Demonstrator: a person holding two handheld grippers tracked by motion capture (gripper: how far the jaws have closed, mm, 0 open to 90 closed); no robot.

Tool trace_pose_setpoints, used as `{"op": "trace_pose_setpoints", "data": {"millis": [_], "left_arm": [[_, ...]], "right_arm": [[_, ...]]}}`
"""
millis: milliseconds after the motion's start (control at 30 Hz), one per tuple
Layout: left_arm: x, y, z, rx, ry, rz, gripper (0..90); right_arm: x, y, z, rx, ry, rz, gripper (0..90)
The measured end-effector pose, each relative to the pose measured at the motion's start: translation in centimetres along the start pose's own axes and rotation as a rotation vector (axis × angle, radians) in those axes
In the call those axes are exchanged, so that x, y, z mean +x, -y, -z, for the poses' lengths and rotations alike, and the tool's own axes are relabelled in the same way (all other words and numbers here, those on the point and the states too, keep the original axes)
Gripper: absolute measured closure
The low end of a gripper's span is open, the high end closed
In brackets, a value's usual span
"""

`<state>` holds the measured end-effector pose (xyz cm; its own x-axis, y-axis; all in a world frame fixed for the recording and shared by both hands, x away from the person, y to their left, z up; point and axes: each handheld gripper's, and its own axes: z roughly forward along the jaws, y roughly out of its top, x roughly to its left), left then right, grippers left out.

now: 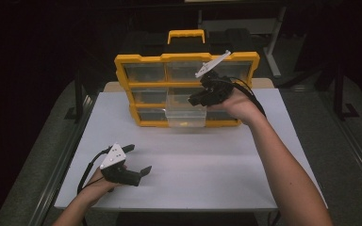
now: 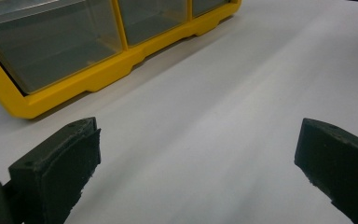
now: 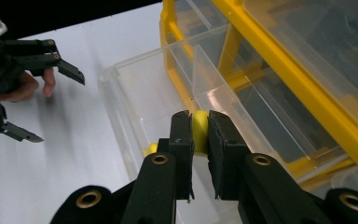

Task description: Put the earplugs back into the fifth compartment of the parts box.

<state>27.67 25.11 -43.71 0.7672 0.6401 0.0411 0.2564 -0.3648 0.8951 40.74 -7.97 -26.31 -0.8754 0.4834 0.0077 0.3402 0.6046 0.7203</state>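
Your right claw is pinching a small yellow piece between its pads, held above the clear drawer pulled out of the yellow organizer. Another yellow bit lies in that drawer, just beside the claw. The organizer stands upright at the back of the white worktop. Your left claw rests low near the front left of the worktop, its jaws spread wide with nothing between them, well apart from the organizer.
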Motion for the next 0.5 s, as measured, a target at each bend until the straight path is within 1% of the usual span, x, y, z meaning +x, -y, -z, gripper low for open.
{"op": "trace_pose_setpoints", "data": {"millis": [67, 133, 200, 233, 300, 433, 500], "left_arm": [[0.0, 0.0, 0.0, 0.000, 0.001, -0.001, 0.0], [0.0, 0.0, 0.0, 0.000, 0.001, -0.002, 0.0], [0.0, 0.0, 0.0, -0.001, 0.001, -0.002, 0.0], [0.0, 0.0, 0.1, -0.002, 0.000, -0.001, 0.0], [0.0, 0.0, 0.0, -0.001, -0.001, -0.001, 0.0], [-0.1, 0.0, 0.0, 0.000, 0.001, -0.005, 0.0], [-0.1, 0.0, 0.0, 0.000, 0.001, -0.005, 0.0]], "right_arm": [[-0.1, 0.0, -0.6, 0.012, -0.008, 0.001, 77.1], [-0.1, 0.0, -1.0, 0.023, -0.009, 0.001, 72.4], [-0.1, 0.0, -1.2, 0.023, -0.009, -0.004, 69.6], [-0.1, 0.0, -1.2, 0.022, -0.007, -0.002, 69.6], [-0.1, 0.0, -0.9, 0.012, -0.004, -0.006, 70.0], [-0.1, -0.1, -0.3, -0.004, -0.006, -0.012, 80.1], [-0.1, 0.0, -0.1, -0.008, -0.014, -0.015, 80.1]]}}
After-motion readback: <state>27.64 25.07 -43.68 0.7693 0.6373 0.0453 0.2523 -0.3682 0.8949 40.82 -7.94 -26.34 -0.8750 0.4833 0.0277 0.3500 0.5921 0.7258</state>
